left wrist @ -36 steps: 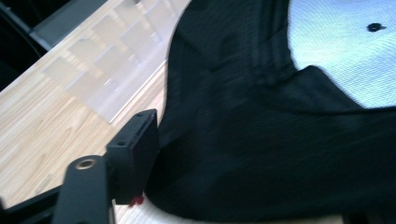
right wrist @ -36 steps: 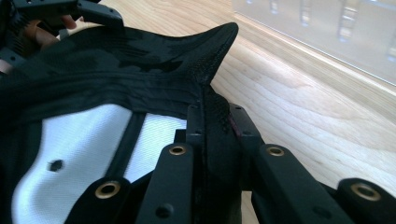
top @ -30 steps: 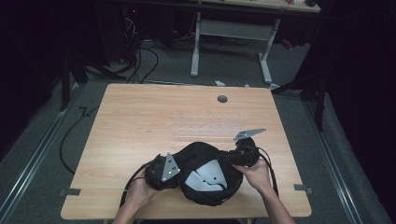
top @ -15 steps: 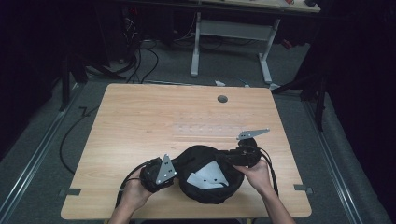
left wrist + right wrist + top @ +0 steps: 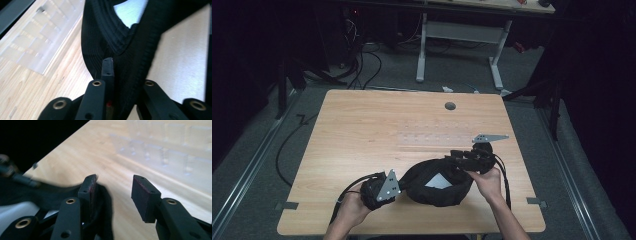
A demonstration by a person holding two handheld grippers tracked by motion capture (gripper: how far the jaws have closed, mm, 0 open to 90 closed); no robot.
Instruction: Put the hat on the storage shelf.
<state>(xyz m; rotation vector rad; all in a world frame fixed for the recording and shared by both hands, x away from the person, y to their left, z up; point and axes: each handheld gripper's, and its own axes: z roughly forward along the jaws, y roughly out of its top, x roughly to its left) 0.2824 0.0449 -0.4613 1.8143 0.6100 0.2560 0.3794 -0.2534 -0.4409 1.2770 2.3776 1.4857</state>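
The fingers [image 5: 108, 72] of the left gripper [image 5: 379, 187] have just been closing and now pinch the ribbed black hem of the dark garment [image 5: 437, 182]; in the left gripper view the knit fabric is bunched tight between them, one pad showing and the other buried under the cloth. The fingers [image 5: 146, 197] of the right gripper [image 5: 469, 160] have just been opening and stand spread, bare wood showing in the gap between them; a fold of the black cloth lies against the outer side of one pad, not squeezed between the two.

The garment lies crumpled in a rounded heap on the worktop [image 5: 377, 130], near its front edge, with a pale grey patch [image 5: 439, 181] showing in the middle of the heap. The left gripper sits at the garment's left end, touching it, with its grey three-cornered plate tilted up. The right gripper sits at the garment's far right end, its grey plate pointing away from the heap. A hand holds each gripper, with forearms coming in over the worktop's front edge behind the garment.

Beyond the garment, towards the far edge of the worktop, is a small round hole [image 5: 450, 106]. Between that hole and the garment, faint pale squares of reflected light lie on the wood.
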